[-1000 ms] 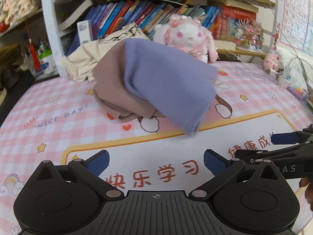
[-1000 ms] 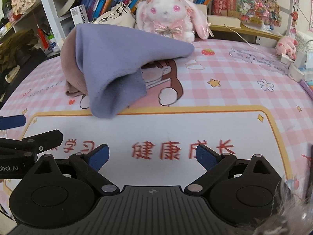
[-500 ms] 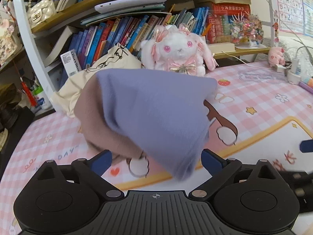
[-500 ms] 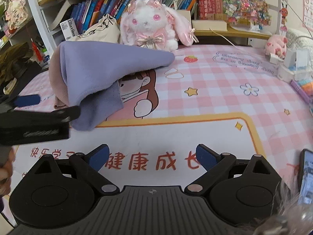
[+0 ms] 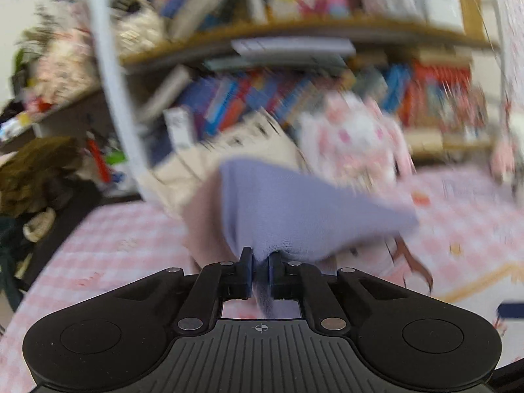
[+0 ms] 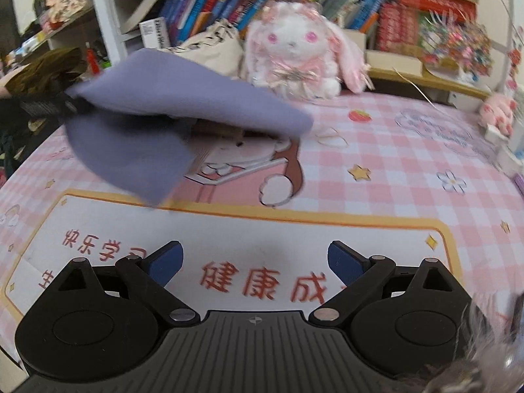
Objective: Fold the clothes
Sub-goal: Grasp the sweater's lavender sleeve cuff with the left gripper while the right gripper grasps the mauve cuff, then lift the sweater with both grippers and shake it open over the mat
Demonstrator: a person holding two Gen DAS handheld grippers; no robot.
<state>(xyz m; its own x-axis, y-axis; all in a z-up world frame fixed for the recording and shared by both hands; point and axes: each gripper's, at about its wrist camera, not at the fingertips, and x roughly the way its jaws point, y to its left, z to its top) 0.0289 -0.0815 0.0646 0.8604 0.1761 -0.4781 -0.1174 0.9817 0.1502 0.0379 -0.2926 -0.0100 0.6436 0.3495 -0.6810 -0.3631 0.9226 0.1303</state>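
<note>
A purple cloth (image 5: 294, 209) lies draped over a pinkish-brown garment (image 5: 206, 229) on the pink checked mat (image 6: 393, 150). My left gripper (image 5: 260, 258) is closing, and its pads press on a pinch of the purple cloth's near edge. In the right wrist view the purple cloth (image 6: 157, 124) hangs raised at its left corner, where the left gripper (image 6: 77, 103) holds it, and its free flap droops toward the mat. My right gripper (image 6: 255, 255) stands open over the white panel with red characters, with nothing between its fingers. The left wrist view is blurred.
A pink and white plush rabbit (image 6: 294, 52) and a cream drawstring bag (image 6: 213, 42) sit behind the clothes, against a bookshelf full of books (image 6: 229, 3). A small pink toy (image 6: 497, 108) and small boxes stand at the far right edge.
My left gripper went forward to the purple cloth, shut on its edge and rose with it, so the cloth's left side lifted. The right gripper stayed open and almost still.
</note>
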